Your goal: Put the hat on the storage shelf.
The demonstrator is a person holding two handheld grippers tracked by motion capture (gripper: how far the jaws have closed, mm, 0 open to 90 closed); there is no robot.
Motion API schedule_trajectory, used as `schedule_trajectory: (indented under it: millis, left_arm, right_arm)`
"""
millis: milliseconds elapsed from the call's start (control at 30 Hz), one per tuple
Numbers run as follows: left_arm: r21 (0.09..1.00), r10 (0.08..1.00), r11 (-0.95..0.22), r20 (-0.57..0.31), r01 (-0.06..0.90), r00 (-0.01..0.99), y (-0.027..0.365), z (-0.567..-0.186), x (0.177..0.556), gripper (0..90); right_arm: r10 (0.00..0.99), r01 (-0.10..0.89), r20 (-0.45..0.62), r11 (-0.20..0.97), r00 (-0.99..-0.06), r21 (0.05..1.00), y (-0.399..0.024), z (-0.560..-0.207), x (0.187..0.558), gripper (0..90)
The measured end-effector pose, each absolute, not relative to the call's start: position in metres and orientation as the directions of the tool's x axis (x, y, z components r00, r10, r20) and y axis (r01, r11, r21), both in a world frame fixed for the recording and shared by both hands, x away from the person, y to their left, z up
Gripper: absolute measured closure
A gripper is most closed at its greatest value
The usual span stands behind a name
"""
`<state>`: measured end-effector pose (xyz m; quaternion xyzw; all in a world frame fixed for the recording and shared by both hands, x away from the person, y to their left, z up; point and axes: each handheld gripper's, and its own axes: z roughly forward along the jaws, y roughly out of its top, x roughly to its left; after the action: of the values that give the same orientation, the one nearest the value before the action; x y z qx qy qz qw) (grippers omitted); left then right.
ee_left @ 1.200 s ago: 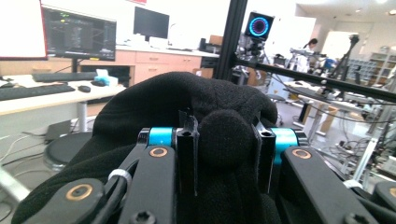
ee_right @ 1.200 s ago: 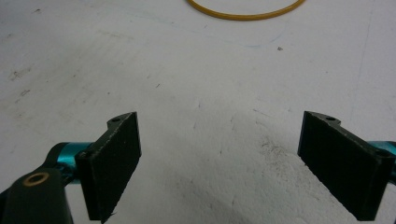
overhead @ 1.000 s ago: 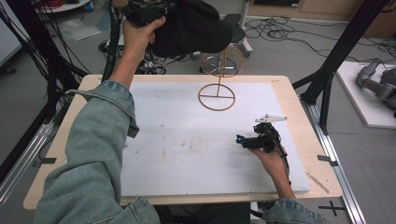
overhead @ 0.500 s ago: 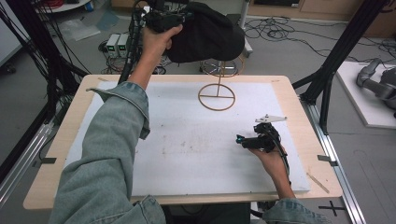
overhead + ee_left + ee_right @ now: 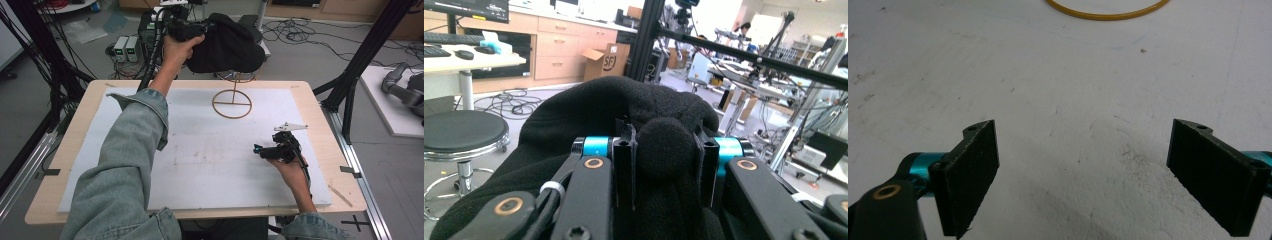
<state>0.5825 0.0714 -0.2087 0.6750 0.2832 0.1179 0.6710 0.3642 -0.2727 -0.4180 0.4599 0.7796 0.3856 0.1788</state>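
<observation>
A black fleece hat [image 5: 230, 47] hangs in the air over the far edge of the table, just above the top ring of a gold wire stand [image 5: 232, 104]. My left gripper [image 5: 199, 27] is shut on a bunched fold of the hat [image 5: 599, 105], which sits squeezed between the pads in the left gripper view [image 5: 666, 150]. The hat hides most of the stand's top ring. My right gripper [image 5: 257, 149] rests low on the white mat at the right, jaws wide open with nothing between them [image 5: 1098, 170]. The stand's base ring [image 5: 1108, 14] lies ahead of it.
A white mat [image 5: 150, 150] covers the wooden table [image 5: 75, 135]. Black frame posts [image 5: 360, 65] rise at both sides. Power boxes [image 5: 127, 47] and cables lie on the floor behind the table. A round stool [image 5: 461, 132] stands beyond the hat.
My left hand has carried the hat rightward and down, bringing it over the stand's top ring. The right hand and its gripper have stayed where they were.
</observation>
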Motion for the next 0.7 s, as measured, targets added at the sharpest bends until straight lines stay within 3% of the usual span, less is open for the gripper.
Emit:
schedule_trajectory:
  millis: [367,700]
  left_arm:
    - [0.97,0.521,0.019,-0.218,0.244,0.826,0.054,-0.222,0.588,70.4]
    - [0.97,0.517,-0.086,-0.151,0.226,0.842,0.036,-0.231,0.587,70.2]
  right_arm:
    - [0.854,0.577,0.071,0.284,-0.515,0.766,-0.273,-0.418,0.364,13.1]
    - [0.854,0.582,0.073,0.286,-0.515,0.761,-0.272,-0.419,0.365,13.1]
